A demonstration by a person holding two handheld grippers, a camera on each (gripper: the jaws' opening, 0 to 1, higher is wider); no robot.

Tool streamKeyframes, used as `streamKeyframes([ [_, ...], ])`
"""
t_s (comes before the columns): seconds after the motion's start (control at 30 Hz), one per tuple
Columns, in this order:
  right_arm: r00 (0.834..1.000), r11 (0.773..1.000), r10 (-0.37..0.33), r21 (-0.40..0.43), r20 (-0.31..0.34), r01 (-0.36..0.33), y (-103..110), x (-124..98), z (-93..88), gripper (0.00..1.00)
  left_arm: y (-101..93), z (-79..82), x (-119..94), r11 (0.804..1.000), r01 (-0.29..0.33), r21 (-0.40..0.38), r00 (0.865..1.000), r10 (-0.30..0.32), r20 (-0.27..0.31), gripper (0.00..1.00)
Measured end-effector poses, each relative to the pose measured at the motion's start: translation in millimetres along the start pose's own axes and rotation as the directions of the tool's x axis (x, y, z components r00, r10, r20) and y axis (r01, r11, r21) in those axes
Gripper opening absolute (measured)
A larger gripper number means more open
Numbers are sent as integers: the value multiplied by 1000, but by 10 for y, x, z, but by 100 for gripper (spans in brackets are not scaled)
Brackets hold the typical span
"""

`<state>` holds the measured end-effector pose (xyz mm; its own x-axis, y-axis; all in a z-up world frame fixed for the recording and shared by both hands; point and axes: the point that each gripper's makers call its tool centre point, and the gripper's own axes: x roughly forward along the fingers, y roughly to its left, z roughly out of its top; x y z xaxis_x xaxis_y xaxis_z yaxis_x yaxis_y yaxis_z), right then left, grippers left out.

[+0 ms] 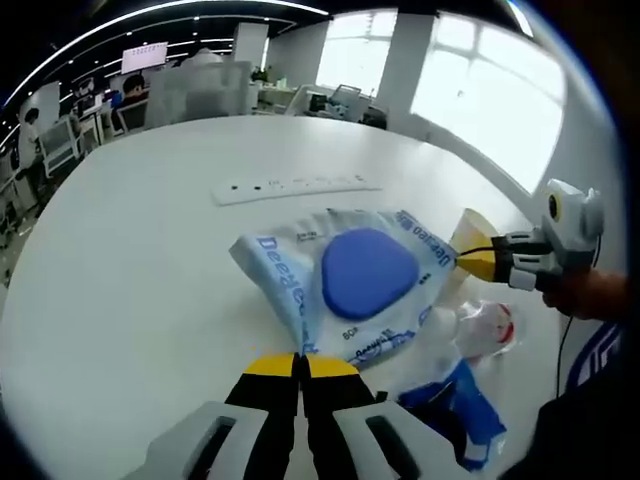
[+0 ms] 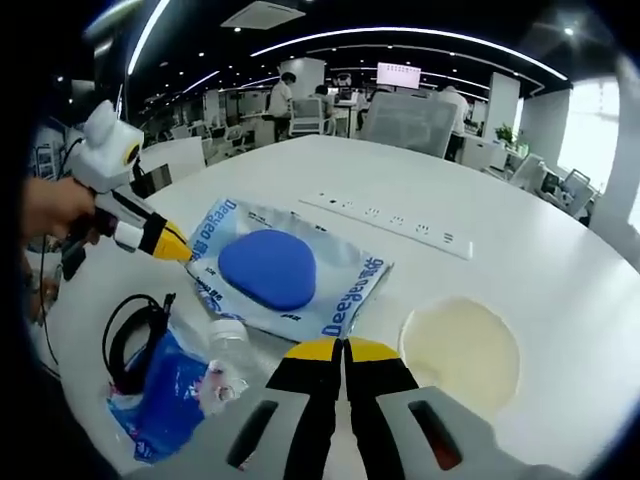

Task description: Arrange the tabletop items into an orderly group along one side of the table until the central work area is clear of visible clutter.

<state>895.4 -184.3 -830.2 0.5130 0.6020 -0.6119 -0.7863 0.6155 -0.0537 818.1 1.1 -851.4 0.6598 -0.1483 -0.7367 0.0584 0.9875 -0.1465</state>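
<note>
In the left gripper view, the left gripper rises from the bottom centre of the frame. Its yellow-tipped jaws are pressed together, and they meet at the lower edge of a white and blue plastic pouch. It is not possible to tell whether they really pinch this edge or only touch it. The pouch lies flat on the white table, in the middle of the frame, and a round blue shape is printed on it. The right gripper comes in from the right edge, held by a hand; its yellow tip is at the right edge of the pouch. At the lower right a clear bottle lies on its side, with a blue wrapper below it. A white power strip lies farther up on the table.

In the right gripper view, the right gripper also has its jaws closed together, at the near edge of the pouch; whether it grips the edge cannot be told. A pale round dish is at the lower right. At the lower left are the bottle, the blue wrapper and a black cable. The left gripper touches the left edge of the pouch. The power strip lies beyond the pouch.
</note>
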Motion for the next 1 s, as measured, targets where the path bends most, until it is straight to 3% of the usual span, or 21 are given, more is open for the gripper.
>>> streamKeyframes([
  [0.47, 999, 999, -50, 7, -11, 50, -175, -56, -86, 0, -173, 97, 115, 999, 40, 3, 999, -40, -2, 0],
  [1.0, 992, 994, -112, -25, -66, 111, -294, -37, -224, 0, -244, 15, 294, 997, 76, -26, 996, -77, -35, 0],
])
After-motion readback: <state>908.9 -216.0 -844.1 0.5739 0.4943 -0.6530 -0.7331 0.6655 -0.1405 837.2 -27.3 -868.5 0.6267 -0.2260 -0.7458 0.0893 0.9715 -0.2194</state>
